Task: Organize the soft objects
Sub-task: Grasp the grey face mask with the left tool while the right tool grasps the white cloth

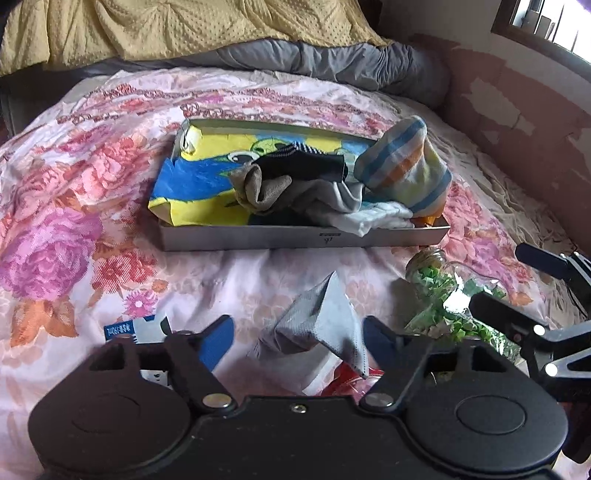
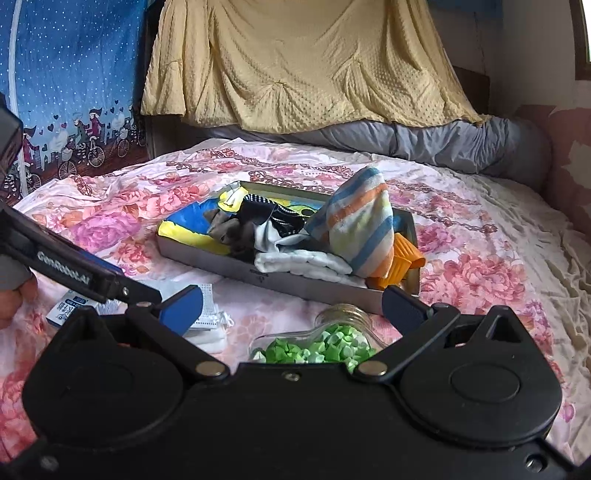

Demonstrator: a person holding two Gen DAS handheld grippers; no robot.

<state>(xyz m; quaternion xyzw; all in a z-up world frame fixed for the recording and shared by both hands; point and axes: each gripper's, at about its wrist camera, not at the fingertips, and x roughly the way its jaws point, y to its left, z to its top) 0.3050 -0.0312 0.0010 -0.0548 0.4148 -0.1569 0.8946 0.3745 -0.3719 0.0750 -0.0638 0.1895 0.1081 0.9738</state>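
Observation:
A crumpled grey cloth point(image 1: 317, 325) lies on the flowered bedsheet between the fingers of my left gripper point(image 1: 299, 339). The jaws stand apart, with a gap between the left pad and the cloth. Further back a shallow grey tray point(image 1: 295, 238) holds a striped blue-and-orange sock point(image 1: 402, 162), a beige sock point(image 1: 258, 184), a dark sock point(image 1: 306, 162) and a white cloth point(image 1: 373, 218) on a yellow-and-blue liner. My right gripper point(image 2: 291, 306) is open and holds nothing. It hovers over a glass jar point(image 2: 325, 343), short of the tray point(image 2: 295, 290).
The jar of green paper bits point(image 1: 443, 295) lies on its side right of the grey cloth. A blue-and-white packet point(image 1: 122, 328) and something red point(image 1: 343, 380) lie near my left gripper. A grey bolster point(image 1: 351, 62) and yellow blanket point(image 1: 184, 29) close off the far side; a wall stands right.

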